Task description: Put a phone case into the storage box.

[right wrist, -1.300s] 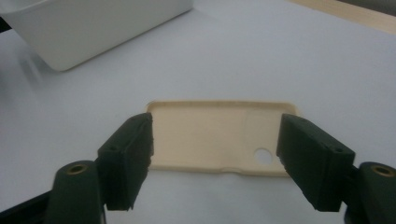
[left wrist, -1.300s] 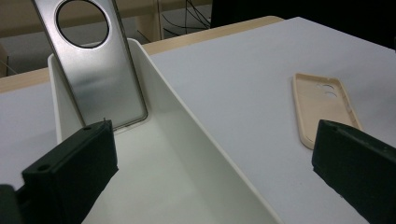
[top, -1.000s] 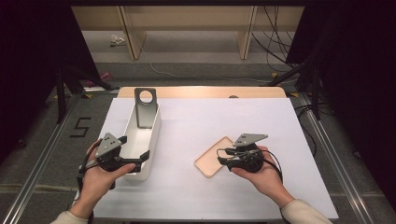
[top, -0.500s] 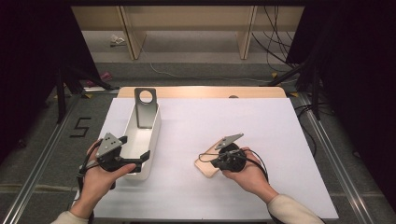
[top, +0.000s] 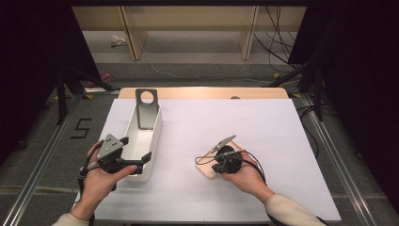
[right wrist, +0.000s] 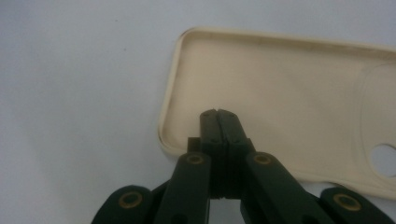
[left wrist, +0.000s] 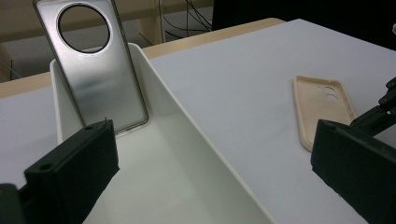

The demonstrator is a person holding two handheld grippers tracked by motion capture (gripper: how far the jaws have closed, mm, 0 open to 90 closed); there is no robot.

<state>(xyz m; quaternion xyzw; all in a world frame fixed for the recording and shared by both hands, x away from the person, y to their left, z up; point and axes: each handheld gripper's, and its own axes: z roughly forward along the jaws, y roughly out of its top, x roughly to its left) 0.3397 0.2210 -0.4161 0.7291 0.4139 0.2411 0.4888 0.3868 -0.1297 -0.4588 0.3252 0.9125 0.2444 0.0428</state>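
Right gripper point(top: 210, 160) has come left & down onto beige case point(top: 211, 168), near-centre of desk point(top: 263, 127), jaws clenched over its corner. Left gripper point(top: 141, 162) spread wide across bin point(top: 155, 136), at desk's left.

Brushed metal plate point(left wrist: 95, 79) at my 11 o'clock, dull sheen; glossy white plastic bin point(left wrist: 187, 154); matt cream rubbery case point(right wrist: 299, 102).

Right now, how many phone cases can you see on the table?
2. A silver case stands leaning against the far end inside the white bin. A cream case lies flat on the table, under the right gripper.
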